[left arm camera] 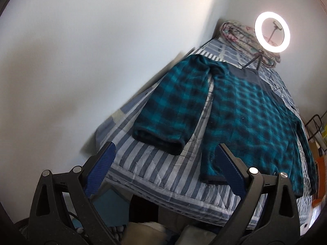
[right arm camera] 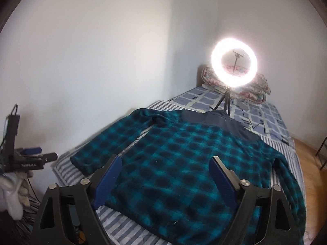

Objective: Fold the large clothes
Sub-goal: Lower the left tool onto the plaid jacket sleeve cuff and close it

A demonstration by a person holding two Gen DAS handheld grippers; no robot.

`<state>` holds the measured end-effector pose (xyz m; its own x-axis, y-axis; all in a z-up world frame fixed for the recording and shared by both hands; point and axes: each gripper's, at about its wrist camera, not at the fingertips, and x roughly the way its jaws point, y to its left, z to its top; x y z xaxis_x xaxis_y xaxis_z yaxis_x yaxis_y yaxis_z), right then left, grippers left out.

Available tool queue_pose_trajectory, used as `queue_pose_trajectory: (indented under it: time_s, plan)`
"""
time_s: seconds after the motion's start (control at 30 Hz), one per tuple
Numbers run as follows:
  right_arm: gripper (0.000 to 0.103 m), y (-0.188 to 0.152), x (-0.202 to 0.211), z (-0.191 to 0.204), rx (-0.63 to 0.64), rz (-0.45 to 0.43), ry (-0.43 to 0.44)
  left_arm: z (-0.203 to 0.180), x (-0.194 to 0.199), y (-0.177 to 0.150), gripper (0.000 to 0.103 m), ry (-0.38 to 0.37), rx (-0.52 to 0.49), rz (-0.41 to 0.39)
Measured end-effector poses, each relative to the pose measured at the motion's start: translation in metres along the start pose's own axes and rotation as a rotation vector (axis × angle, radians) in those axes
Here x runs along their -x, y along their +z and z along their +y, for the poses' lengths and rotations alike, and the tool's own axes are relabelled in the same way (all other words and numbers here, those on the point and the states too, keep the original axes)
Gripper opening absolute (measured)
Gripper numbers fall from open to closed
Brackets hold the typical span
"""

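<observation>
A large teal and black plaid fleece top lies spread flat on the striped bed cover, collar toward the far end. Its left sleeve lies stretched out beside the body; its right sleeve hangs along the bed's right edge. The top also shows in the right wrist view. My left gripper is open and empty, held off the bed's near edge in front of the hem and left cuff. My right gripper is open and empty above the top's lower body. The left gripper shows at the far left of the right wrist view.
A lit ring light on a tripod stands on the bed just past the collar, with a cable trailing over the cover. A rolled floral quilt lies at the head. White walls border the bed's left side and head. Wooden floor lies to the right.
</observation>
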<state>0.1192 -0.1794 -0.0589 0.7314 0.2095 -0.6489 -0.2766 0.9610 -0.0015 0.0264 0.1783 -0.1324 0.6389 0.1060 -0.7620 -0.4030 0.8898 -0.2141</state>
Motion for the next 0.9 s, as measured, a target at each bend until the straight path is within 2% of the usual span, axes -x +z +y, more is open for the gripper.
queue_pose_trajectory:
  time_s: [0.1, 0.17, 0.2, 0.23, 0.43, 0.67, 0.9]
  plan:
    - [0.084, -0.002, 0.001, -0.022, -0.111, 0.032, 0.043, 0.010, -0.025, 0.001, 0.096, -0.011, 0.089, 0.069]
    - [0.085, -0.004, 0.005, -0.036, -0.196, 0.037, 0.072, 0.018, -0.043, 0.000, 0.082, -0.043, 0.166, 0.120]
    - [0.085, -0.005, 0.007, -0.041, -0.222, 0.034, 0.084, 0.022, -0.053, -0.001, 0.064, -0.054, 0.202, 0.143]
    - [0.085, -0.007, 0.011, -0.045, -0.243, 0.031, 0.089, 0.026, -0.060, -0.001, 0.054, -0.058, 0.233, 0.159]
    - [0.085, -0.016, 0.022, -0.052, -0.236, 0.026, 0.049, 0.055, -0.100, -0.009, 0.051, -0.111, 0.454, 0.226]
    - [0.084, -0.025, 0.027, -0.052, -0.219, 0.058, 0.043, 0.069, -0.125, -0.007, 0.051, -0.118, 0.558, 0.242]
    - [0.084, -0.027, 0.030, -0.041, -0.180, 0.056, 0.053, 0.067, -0.139, 0.002, 0.051, -0.082, 0.576, 0.231]
